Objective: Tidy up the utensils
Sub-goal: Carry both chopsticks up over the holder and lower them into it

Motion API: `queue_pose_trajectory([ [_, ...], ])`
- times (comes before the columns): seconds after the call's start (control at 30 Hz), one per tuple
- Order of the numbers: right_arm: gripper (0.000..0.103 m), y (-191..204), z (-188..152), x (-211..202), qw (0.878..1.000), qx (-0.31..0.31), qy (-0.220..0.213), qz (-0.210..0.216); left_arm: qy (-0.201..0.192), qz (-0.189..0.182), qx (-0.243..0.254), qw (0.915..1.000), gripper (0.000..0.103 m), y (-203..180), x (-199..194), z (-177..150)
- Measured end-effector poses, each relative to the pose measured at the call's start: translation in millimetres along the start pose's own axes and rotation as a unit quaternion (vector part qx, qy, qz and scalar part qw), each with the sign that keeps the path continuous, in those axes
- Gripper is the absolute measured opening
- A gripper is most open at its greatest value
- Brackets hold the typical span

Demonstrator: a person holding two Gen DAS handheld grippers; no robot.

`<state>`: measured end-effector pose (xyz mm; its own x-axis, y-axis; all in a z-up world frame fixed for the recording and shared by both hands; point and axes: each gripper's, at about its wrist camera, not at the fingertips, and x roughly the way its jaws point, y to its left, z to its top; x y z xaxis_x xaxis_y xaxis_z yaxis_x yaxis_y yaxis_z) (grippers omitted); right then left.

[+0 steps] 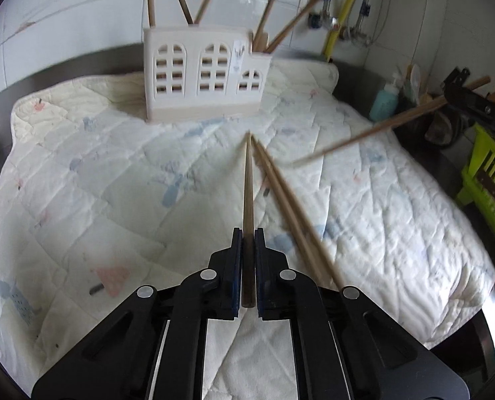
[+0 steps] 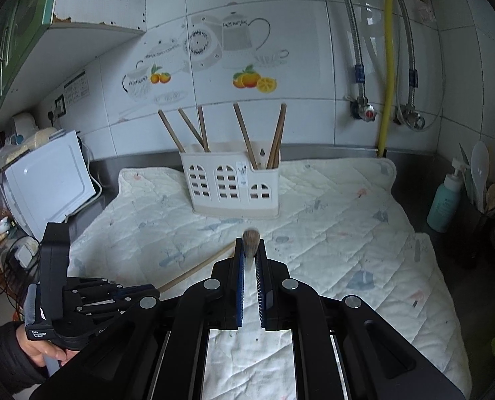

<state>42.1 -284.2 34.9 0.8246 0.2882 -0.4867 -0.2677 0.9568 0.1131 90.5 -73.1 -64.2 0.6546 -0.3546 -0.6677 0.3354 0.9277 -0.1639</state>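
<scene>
Between the left gripper's (image 1: 247,233) clamped jaws a chopstick (image 1: 248,200) is held, pointing at 12 o'clock toward the holder (image 1: 207,73). Another chopstick (image 2: 250,241) is pinched end-on by the right gripper (image 2: 250,245).

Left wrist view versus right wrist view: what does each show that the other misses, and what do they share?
Only the left wrist view shows the left gripper shut on a dark wooden chopstick, two pale wooden chopsticks lying alongside it, and a lime-green plastic rack.

Only the right wrist view shows the white microwave, the teapot wall decal and the person's left hand.

Both show the white window-patterned utensil holder with chopsticks standing in it, the quilted white mat, the teal soap bottle and the yellow pipe.
</scene>
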Motion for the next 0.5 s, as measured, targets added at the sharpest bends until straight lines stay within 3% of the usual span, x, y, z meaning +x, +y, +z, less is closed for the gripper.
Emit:
queue_pose_trajectory([
  [0.27,0.006,1.6,34.1,-6.0,0.999,-0.007,-0.016,0.032,-0.071,0.003,0.012,0.9974,0.005,-3.4,-23.0,28.9],
  [0.5,0.006,4.5,68.0,-5.2,0.998,-0.035,-0.027,0.037,-0.086,-0.006,0.017,0.9961,0.005,-1.2,-21.0,53.9],
])
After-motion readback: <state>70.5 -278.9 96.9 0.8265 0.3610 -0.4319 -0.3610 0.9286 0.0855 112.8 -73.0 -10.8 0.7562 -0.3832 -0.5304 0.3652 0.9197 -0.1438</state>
